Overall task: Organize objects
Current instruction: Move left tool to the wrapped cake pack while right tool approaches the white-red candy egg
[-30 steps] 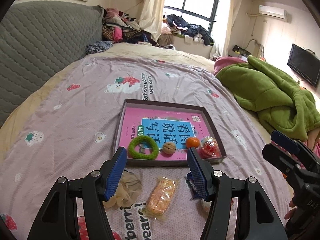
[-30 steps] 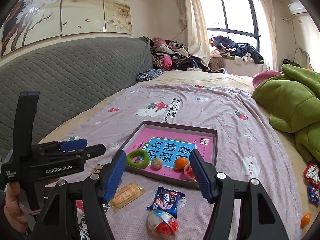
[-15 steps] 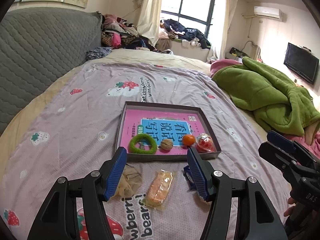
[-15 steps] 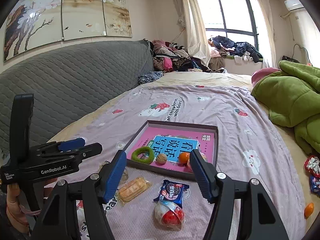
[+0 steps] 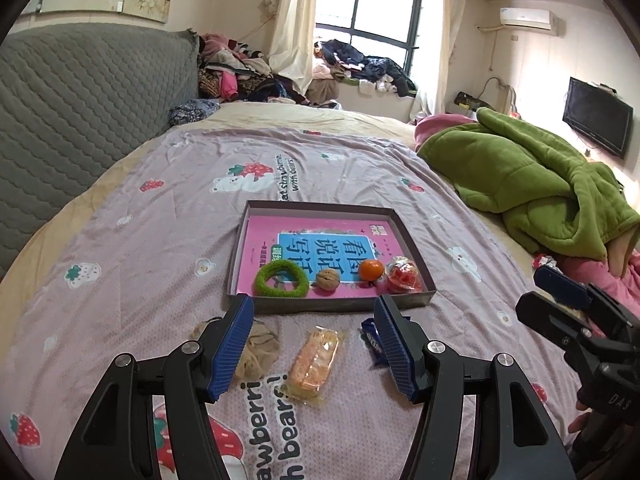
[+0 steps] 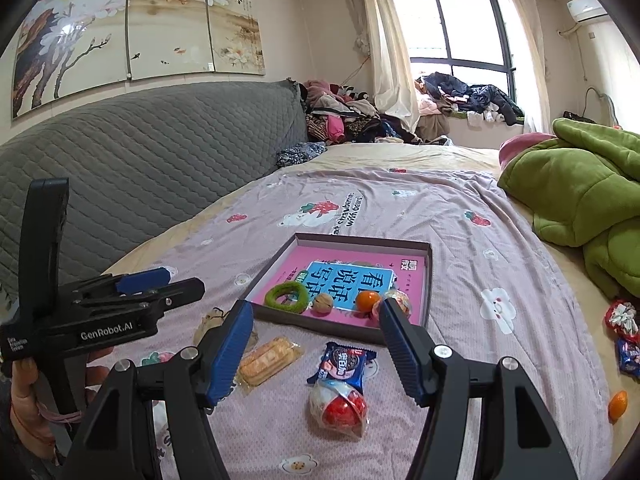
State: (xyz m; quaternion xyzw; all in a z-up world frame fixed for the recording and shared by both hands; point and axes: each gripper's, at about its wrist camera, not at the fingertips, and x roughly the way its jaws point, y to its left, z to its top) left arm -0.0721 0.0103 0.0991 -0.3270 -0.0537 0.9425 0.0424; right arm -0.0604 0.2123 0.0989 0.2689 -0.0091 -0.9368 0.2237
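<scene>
Left wrist view: your left gripper (image 5: 314, 344) hovers above the bedspread (image 5: 160, 240), jaws spread wide and holding nothing. Between the fingers lies a wrapped orange biscuit (image 5: 316, 360); a beige crumpled cloth (image 5: 258, 350) lies just beside the left finger, and a blue snack packet (image 5: 371, 338) shows partly behind the right finger. Beyond them sits the shallow box (image 5: 332, 304), which holds a pink book (image 5: 312, 236), a green ring (image 5: 282, 279), a walnut (image 5: 327, 279), a small orange (image 5: 371, 269) and a red wrapped sweet (image 5: 404, 277) in a row along its near wall. Your right gripper (image 5: 560, 292) enters at the right edge.

Right wrist view: your right gripper (image 6: 316, 348) is likewise open and empty. Between its fingers lie the blue snack packet (image 6: 342, 364) and, nearer, a red-and-white wrapped ball (image 6: 340, 408); the biscuit (image 6: 268, 360) lies near the left finger. The box (image 6: 320, 326) stands just beyond. Whether your left gripper (image 6: 176, 286), seen side-on at the left, is open cannot be told here.
</scene>
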